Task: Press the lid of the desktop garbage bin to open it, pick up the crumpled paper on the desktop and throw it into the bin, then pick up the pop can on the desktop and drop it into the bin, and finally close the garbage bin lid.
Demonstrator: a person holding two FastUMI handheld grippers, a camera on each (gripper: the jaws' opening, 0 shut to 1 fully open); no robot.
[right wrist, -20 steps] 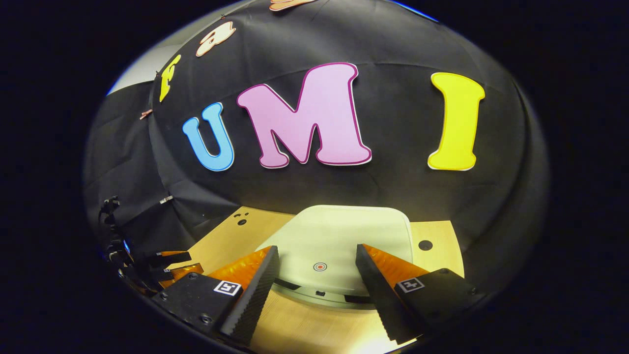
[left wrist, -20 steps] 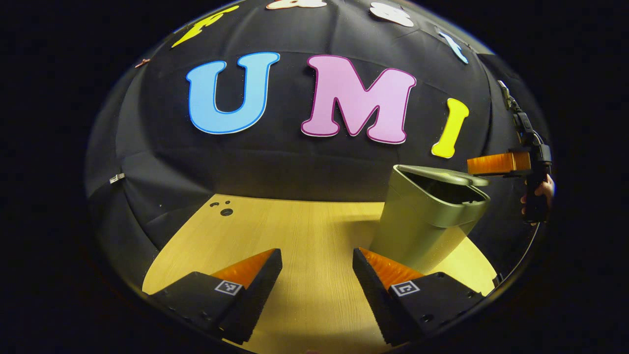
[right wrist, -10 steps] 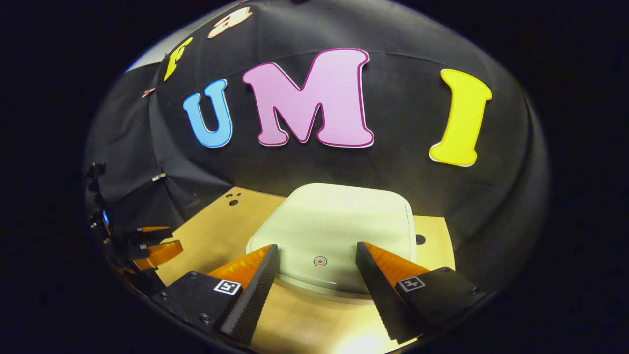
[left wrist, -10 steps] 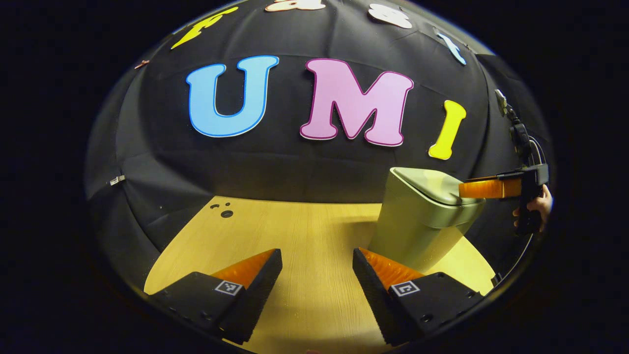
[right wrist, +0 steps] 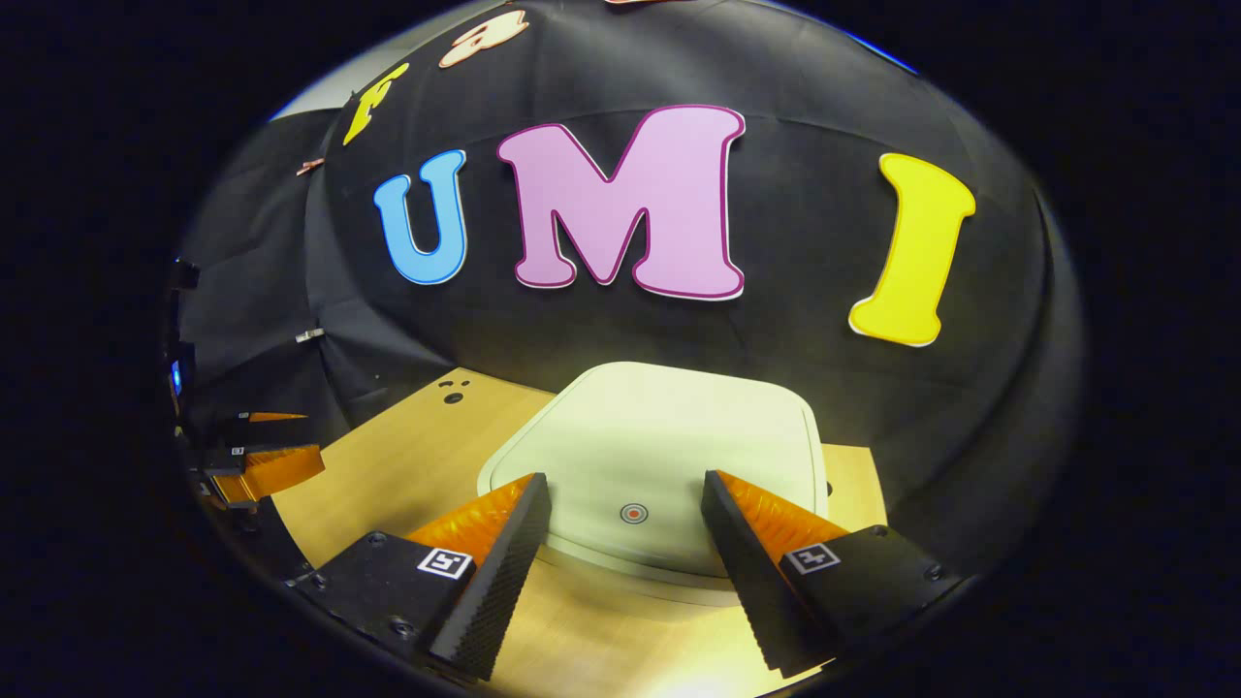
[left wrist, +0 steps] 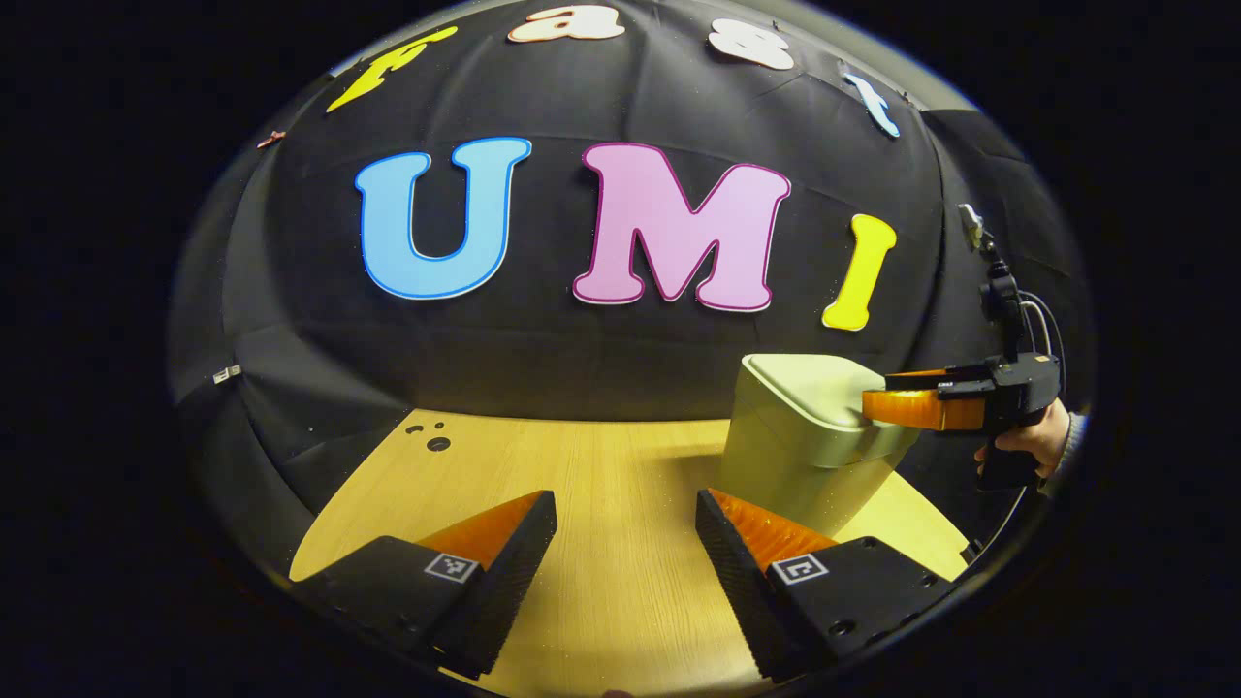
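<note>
Bin (left wrist: 805, 456) lid (right wrist: 659, 456) down; R gripper (right wrist: 625, 528) above it, L gripper (left wrist: 625, 543) over table (left wrist: 601, 485); both fingers apart.

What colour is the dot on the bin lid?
Red, ringed in white, on the pale green lid; dot clearest in the right gripper view.

A light, yellowish wood-grain tabletop (left wrist: 601, 543) carries one thing: a pale green plastic garbage bin (left wrist: 800, 456) with its flat rounded lid (right wrist: 669, 446) down, standing towards the tabletop's far edge. Well apart from the bin, near the far corner on its other side, small dark round holes (left wrist: 433, 441) mark the wood.
</note>
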